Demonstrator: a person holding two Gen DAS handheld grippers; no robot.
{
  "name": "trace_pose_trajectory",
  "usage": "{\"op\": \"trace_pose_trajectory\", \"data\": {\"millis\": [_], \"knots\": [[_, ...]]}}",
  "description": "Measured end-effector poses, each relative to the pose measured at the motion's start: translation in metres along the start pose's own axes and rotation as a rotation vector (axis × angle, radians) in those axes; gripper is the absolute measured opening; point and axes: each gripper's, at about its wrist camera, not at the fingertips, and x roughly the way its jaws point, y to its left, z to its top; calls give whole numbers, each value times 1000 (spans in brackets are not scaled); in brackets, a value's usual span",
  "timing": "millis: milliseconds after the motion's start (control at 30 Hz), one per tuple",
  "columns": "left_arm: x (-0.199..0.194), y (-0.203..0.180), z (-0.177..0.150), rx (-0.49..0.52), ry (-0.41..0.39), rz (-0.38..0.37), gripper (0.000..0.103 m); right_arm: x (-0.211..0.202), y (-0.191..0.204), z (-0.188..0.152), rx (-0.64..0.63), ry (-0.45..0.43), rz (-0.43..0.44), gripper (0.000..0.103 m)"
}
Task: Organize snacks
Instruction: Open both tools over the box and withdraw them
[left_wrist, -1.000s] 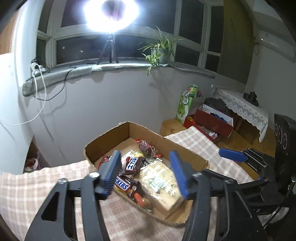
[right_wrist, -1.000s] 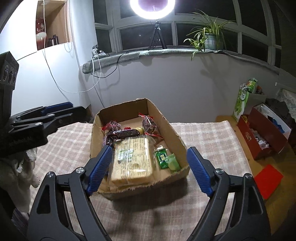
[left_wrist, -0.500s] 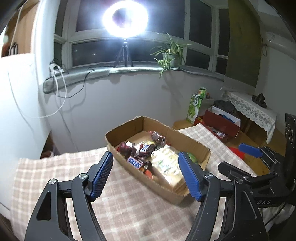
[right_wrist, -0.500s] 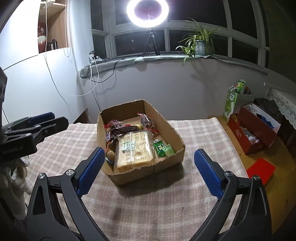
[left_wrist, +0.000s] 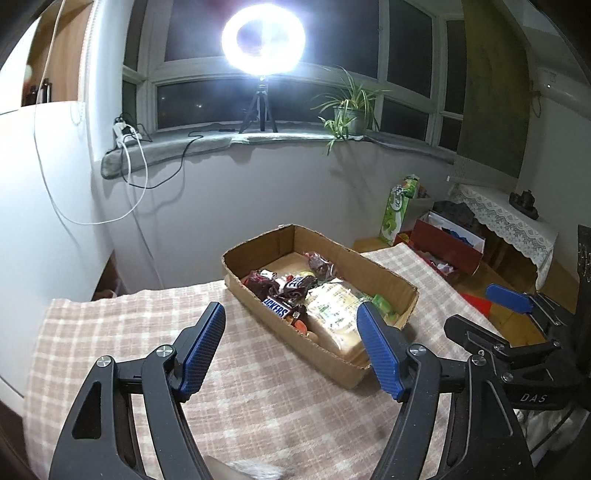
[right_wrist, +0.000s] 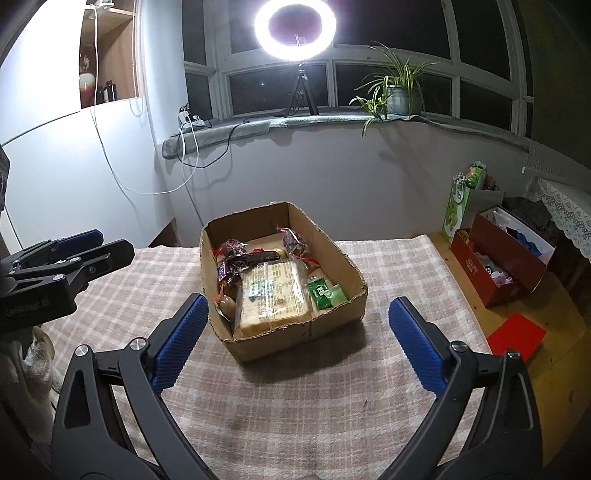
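Left claw: the left claw (left_wrist: 291, 347) was held spread wide above the checked tablecloth (left_wrist: 110, 343), with nothing between its blue pads (left_wrist: 201, 350).
Right claw: the right claw (right_wrist: 295, 341) was likewise held wide apart and empty; the near end of the cardboard box (right_wrist: 295, 341) was seen between its fingertips, untouched.
Box: the box stood on the cloth just ahead of both claws, slightly to the right in the left wrist view (left_wrist: 380, 275) and centred in the right wrist view.
Snacks: a large pale packet (right_wrist: 275, 295) lay flat in the middle of the box, a green sachet (right_wrist: 325, 291) was seen just beside it on the right, and dark wrapped bars (right_wrist: 251, 258) were piled toward the far left corner, one marked as a chocolate bar (left_wrist: 275, 306).
Hard to make out: the small items under the dark wrappers could not be told apart; the lettering on the pale packet was too small to read.
Cut off: the right claw's far finger (left_wrist: 508, 297) was seen only from the side in the left wrist view.
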Motion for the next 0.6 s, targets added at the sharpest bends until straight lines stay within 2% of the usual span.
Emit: {"op": "trace_pose_trajectory", "data": {"millis": [600], "knots": [[-5,-3,0,-1,-9,-3,77,-1,0,-1,-3,1,-4,100]]}}
